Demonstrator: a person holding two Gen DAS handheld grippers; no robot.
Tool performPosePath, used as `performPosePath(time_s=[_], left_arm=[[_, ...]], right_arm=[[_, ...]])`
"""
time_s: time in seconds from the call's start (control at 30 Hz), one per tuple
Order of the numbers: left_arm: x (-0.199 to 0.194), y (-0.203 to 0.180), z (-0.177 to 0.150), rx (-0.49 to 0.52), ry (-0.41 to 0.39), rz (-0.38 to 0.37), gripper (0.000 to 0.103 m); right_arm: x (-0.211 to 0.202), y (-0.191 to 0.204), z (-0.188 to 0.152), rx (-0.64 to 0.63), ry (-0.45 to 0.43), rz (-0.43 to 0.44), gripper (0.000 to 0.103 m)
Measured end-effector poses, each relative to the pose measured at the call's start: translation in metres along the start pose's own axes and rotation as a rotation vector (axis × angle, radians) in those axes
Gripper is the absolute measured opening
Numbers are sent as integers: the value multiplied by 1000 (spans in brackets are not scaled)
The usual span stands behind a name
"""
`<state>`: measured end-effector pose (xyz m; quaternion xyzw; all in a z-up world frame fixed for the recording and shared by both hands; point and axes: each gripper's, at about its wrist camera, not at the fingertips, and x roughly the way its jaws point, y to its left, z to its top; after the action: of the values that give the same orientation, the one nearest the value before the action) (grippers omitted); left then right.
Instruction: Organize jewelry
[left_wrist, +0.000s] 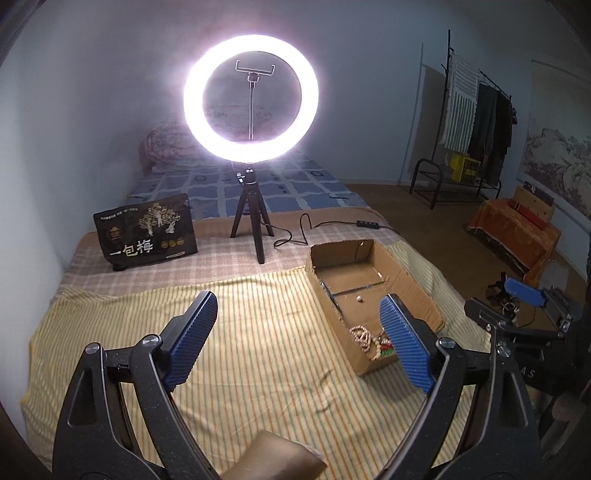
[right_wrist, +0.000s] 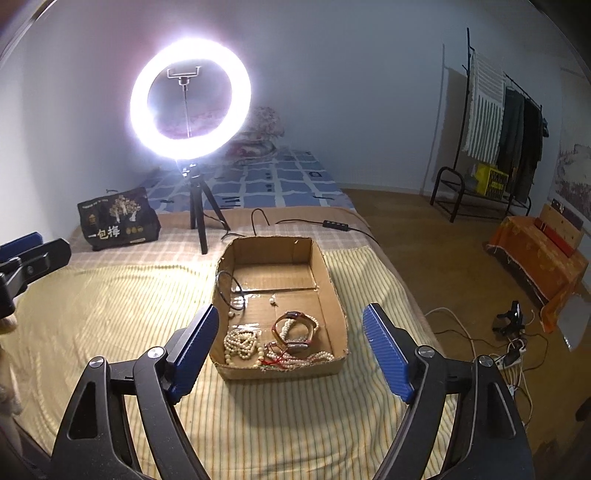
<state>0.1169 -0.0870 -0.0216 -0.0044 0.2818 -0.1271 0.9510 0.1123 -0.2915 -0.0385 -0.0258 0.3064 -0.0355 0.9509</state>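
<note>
A shallow cardboard box (right_wrist: 328, 280) sits on the striped bed cover, also in the left wrist view (left_wrist: 410, 288). In it lie a cream bead necklace (right_wrist: 240, 341), a watch with a red-brown strap (right_wrist: 295, 328), a pearl bracelet (right_wrist: 317, 356), a black cord (right_wrist: 227, 291) and a small pearl earring (right_wrist: 272, 301). The beads also show in the left wrist view (left_wrist: 364, 338). My right gripper (right_wrist: 291, 328) is open and empty, just before the box's near end. My left gripper (left_wrist: 299, 314) is open and empty, left of the box.
A lit ring light on a black tripod (right_wrist: 199, 225) stands behind the box, its cable and switch (right_wrist: 334, 224) trailing right. A dark printed bag (right_wrist: 114, 218) lies at back left. The bed edge drops to the floor at right, where cables (right_wrist: 513, 354) lie.
</note>
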Motion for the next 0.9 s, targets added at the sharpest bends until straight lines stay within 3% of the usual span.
performPosePath(time_s=[0.1,0.2,0.33,0.9], left_arm=[[-7,-4,-6,21,-11,23,93],[-14,-9,-10,38,-27,23,103],[-23,-14,-11,59,-60,42,103],[-28,-28,-16,91,-45,29,103]], right_arm=[[0,0,-2,-8,-9,-2,81],[0,0,-4,-12,-13,-6,81],[0,0,-6,-3,-9,-1,81],[-1,-9,-8,24,-19,-23,82]])
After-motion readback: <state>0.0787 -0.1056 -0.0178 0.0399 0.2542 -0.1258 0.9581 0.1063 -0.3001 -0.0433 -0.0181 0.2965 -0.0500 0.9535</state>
